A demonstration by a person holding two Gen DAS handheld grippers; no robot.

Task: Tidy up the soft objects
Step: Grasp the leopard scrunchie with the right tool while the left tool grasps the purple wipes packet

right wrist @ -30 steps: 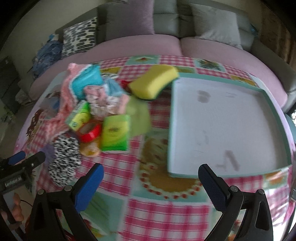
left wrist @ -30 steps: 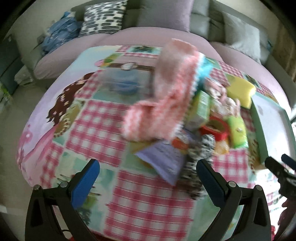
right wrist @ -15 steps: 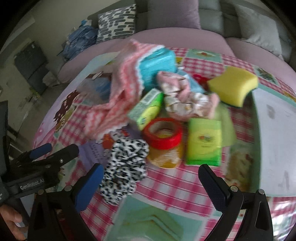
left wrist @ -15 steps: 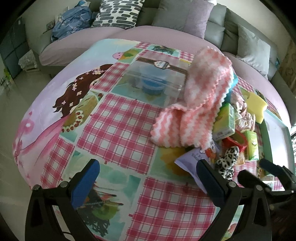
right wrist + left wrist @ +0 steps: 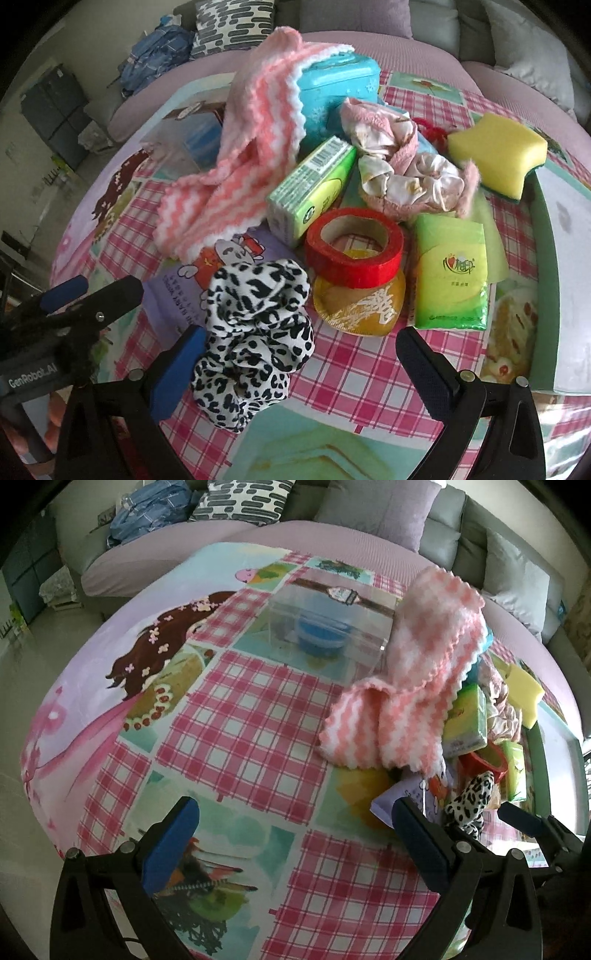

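Left wrist view: your left gripper [image 5: 295, 834] hangs with jaws wide apart and nothing between them, over the checked tablecloth [image 5: 251, 731]. Pink-and-white knit cloth [image 5: 410, 686] sits ahead to the right, draped over the pile; a clear box [image 5: 328, 627] is just left of it, possibly touching.

Right wrist view: your right gripper [image 5: 299, 363] is spread apart too. Leopard scrunchie [image 5: 255, 332] lies below the knit cloth [image 5: 255, 147], against the left finger. Red tape roll [image 5: 354, 245], green tissue pack [image 5: 452, 273] and yellow sponge [image 5: 498, 151] lie right of the cloth.
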